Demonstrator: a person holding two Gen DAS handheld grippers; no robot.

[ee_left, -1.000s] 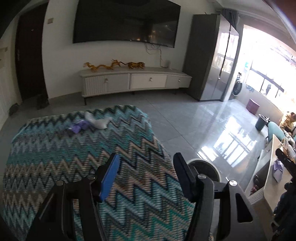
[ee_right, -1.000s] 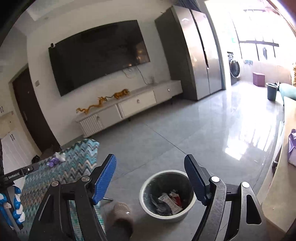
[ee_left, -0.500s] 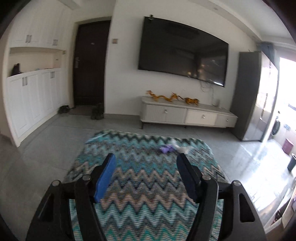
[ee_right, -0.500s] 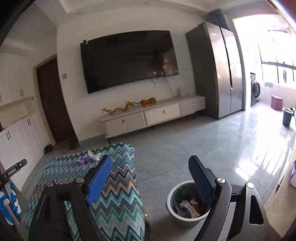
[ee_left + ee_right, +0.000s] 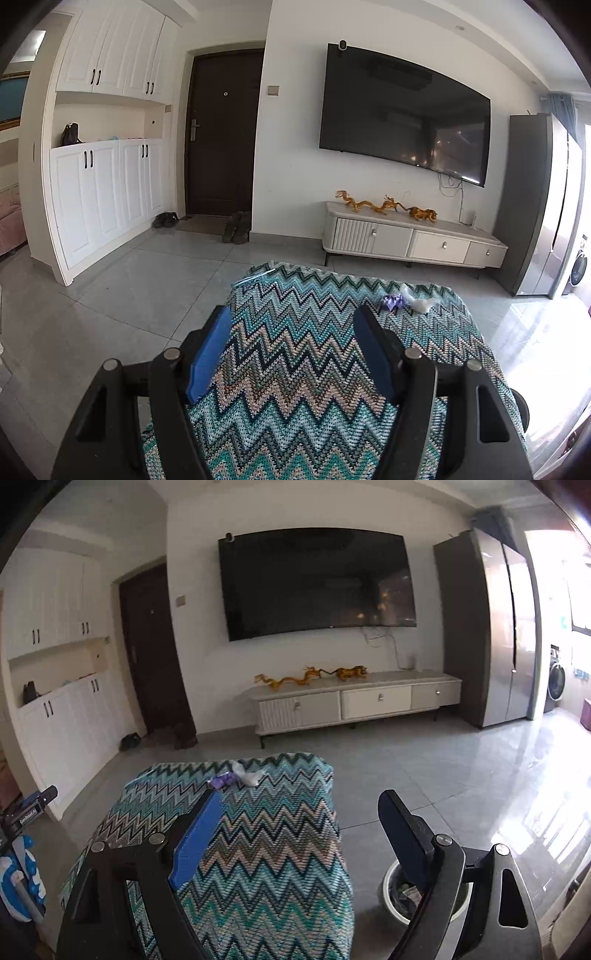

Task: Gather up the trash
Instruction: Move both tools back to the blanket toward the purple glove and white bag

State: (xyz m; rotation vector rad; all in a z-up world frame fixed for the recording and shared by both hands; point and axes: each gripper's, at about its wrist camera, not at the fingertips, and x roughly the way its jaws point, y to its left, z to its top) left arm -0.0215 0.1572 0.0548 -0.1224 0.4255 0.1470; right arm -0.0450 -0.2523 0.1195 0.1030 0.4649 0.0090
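A crumpled purple wrapper point(image 5: 393, 302) and a crumpled white piece point(image 5: 419, 301) lie side by side at the far end of a table under a zigzag-patterned cloth point(image 5: 295, 369). My left gripper point(image 5: 291, 314) hovers over the near half of the cloth, open and empty, well short of the trash. The right wrist view shows the same purple wrapper point(image 5: 221, 780) and white piece point(image 5: 249, 775) just beyond the left fingertip. My right gripper point(image 5: 299, 795) is open with nothing in it. A round bin point(image 5: 386, 882) with trash inside stands on the floor, partly hidden behind the right finger.
A white TV cabinet point(image 5: 413, 240) with gold figurines stands against the far wall under a large TV. A tall grey fridge point(image 5: 484, 635) is on the right. A dark door point(image 5: 221, 133) and white cupboards are on the left, with shoes point(image 5: 234, 232) by the door. Grey tiled floor surrounds the table.
Both views have swung left and lifted. The bin has slid from the middle of the right wrist view to its lower right. Both pairs of jaws stand a little wider.
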